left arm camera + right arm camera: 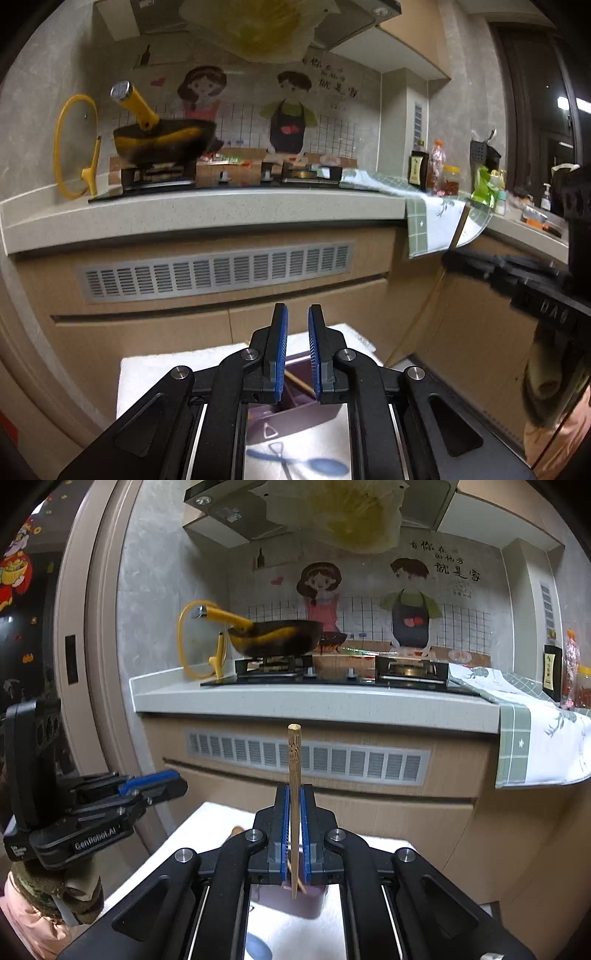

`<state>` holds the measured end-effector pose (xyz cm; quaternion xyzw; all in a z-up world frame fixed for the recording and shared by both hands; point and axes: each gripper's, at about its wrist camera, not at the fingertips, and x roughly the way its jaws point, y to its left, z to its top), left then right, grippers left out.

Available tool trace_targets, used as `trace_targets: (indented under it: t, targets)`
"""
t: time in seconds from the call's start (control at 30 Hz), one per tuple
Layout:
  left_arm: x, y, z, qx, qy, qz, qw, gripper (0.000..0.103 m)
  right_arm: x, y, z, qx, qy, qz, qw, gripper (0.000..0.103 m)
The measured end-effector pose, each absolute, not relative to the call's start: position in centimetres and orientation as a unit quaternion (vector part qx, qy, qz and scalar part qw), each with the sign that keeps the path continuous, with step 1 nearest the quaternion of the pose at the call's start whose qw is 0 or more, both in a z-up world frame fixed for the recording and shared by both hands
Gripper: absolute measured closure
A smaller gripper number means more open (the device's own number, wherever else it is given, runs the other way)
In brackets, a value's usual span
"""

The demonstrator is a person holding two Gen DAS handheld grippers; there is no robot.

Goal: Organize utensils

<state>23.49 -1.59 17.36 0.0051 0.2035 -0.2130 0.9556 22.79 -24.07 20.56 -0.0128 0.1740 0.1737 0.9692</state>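
Note:
My right gripper (294, 794) is shut on a wooden chopstick (294, 775) and holds it upright, its lower tip over a purple utensil box (295, 904) on the white table. My left gripper (297, 314) is open by a narrow gap and empty, above the same purple box (295, 410), which holds another chopstick (297, 382). A blue spoon (317, 465) lies on the table near the box, seen blurred between the left gripper's arms. The left gripper also shows at the left of the right wrist view (147, 786).
Beyond the small white table (177, 369) runs a kitchen counter (314, 701) with a gas hob, a yellow-handled pan (273, 635), a yellow-rimmed lid (192, 642) and a green checked cloth (532, 738) hanging over the edge. Bottles (436, 166) stand at the right.

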Motion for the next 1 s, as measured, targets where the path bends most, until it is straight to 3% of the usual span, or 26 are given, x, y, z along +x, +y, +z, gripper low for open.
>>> trace_targets:
  t: [0.13, 0.2, 0.23, 0.37, 0.53, 0.57, 0.67, 0.83, 1.0]
  targets:
    - [25.2, -2.3, 12.4, 0.026, 0.29, -0.246, 0.925, 0.083, 23.3, -24.4, 18.8, -0.013, 0.198, 0.168, 0.966, 0.097]
    - [26.6, -3.0, 8.5, 0.024, 0.348, -0.256, 0.901, 0.067, 23.4, -24.8, 17.7, -0.009, 0.215, 0.165, 0.963, 0.097]
    - [27.0, -3.5, 6.7, 0.022, 0.372, -0.258, 0.891, 0.064, 23.3, -25.0, 17.1, -0.009, 0.222, 0.162, 0.962, 0.097]
    - [27.4, -4.6, 0.6, 0.015, 0.442, -0.277, 0.853, 0.062, 22.8, -25.9, 15.2, -0.013, 0.243, 0.153, 0.958, 0.097]
    - [25.8, -7.4, -2.3, 0.088, 0.452, -0.324, 0.827, 0.058, 22.6, -26.3, 13.3, -0.015, 0.269, 0.154, 0.951, 0.097]
    - [25.9, -8.0, -2.5, 0.106, 0.452, -0.332, 0.821, 0.054, 22.5, -26.3, 13.0, -0.015, 0.273, 0.154, 0.949, 0.097]
    - [27.4, -9.0, -3.1, 0.108, 0.458, -0.36, 0.805, 0.028, 22.4, -26.3, 12.4, -0.01, 0.279, 0.157, 0.947, 0.097]
    - [30.6, -7.4, -5.9, 0.058, 0.506, -0.342, 0.79, 0.027, 22.3, -26.3, 11.4, -0.008, 0.292, 0.154, 0.944, 0.097]
    - [27.7, -4.1, -6.2, -0.009, 0.529, -0.354, 0.771, 0.027, 22.4, -26.8, 10.3, -0.007, 0.306, 0.151, 0.94, 0.097]
